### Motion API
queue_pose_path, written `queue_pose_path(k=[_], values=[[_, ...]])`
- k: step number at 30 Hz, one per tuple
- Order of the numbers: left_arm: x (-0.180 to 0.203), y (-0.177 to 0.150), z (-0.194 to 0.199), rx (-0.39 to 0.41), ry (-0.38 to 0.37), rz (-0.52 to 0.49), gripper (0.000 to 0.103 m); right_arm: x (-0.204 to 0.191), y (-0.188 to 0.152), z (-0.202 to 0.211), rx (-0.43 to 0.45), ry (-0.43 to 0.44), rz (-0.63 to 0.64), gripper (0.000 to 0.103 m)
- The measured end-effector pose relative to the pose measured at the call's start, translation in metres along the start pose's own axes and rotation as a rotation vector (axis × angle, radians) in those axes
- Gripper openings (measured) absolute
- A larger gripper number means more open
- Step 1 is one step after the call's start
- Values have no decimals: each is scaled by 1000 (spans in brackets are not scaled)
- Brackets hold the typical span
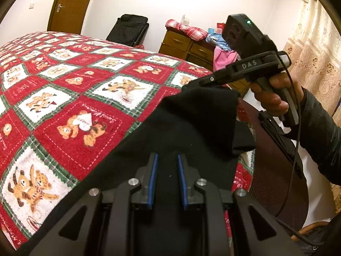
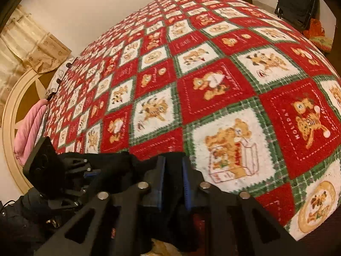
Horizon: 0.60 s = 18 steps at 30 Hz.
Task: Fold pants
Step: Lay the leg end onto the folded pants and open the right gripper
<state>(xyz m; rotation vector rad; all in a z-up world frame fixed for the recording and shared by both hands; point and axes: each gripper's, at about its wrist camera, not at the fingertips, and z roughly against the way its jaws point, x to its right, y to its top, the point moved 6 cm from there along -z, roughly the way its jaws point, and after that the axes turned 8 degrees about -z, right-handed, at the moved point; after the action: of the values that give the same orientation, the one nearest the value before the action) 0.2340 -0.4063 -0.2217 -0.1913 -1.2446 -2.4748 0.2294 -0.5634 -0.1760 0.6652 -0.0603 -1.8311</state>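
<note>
Black pants [image 1: 191,128] lie along the near edge of a bed covered by a red, white and green teddy-bear blanket [image 1: 74,85]. My left gripper [image 1: 167,155] is shut on the black cloth, which fills the narrow gap between its blue pads. Up to the right, a hand [image 1: 272,96] holds my right gripper [image 1: 191,84], shut on a raised corner of the pants. In the right wrist view the right gripper [image 2: 173,160] pinches the dark cloth [image 2: 127,162] over the blanket [image 2: 213,85], and the left gripper [image 2: 64,170] sits close at the left.
A wooden dresser [image 1: 185,44] piled with clothes, a black suitcase [image 1: 130,29] and a door [image 1: 68,4] stand beyond the bed. A patterned curtain [image 1: 315,53] hangs at the right. A pink pillow [image 2: 29,132] lies by the headboard [image 2: 12,106].
</note>
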Motion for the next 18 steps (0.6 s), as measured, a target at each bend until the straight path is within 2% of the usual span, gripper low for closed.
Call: queue_pose_path(k=[2,4,6,9,13,14,15,16,17,18], values=[[0,0,0,4,-2,0,21,-4,9,11,82,-54,40,6],[0,1,1,6,0,2,21,-11,17,24,149,-62,63,5],[0,1,1,6,5,1,21,-12,19,21,141,-95,84,4],[1,0,1,1,16,-1,22,-3,18,-2,106,-207,118,4],[3,3,7,4,23,9,22,4,13,-1,122,-208,107,6],[3,4,9,7,25,9,22,2,12,7,134,-200,101,12],[3,4,12,9,33,11,22,0,10,12,148,-208,93,28],[1,5,15,13,42,16,26,-4,7,25,183,-237,88,39],[0,4,17,18,46,21,33,-14,1,35,213,-228,95,53],[-2,3,20,26,53,25,36,-20,-4,43,230,-207,101,53]])
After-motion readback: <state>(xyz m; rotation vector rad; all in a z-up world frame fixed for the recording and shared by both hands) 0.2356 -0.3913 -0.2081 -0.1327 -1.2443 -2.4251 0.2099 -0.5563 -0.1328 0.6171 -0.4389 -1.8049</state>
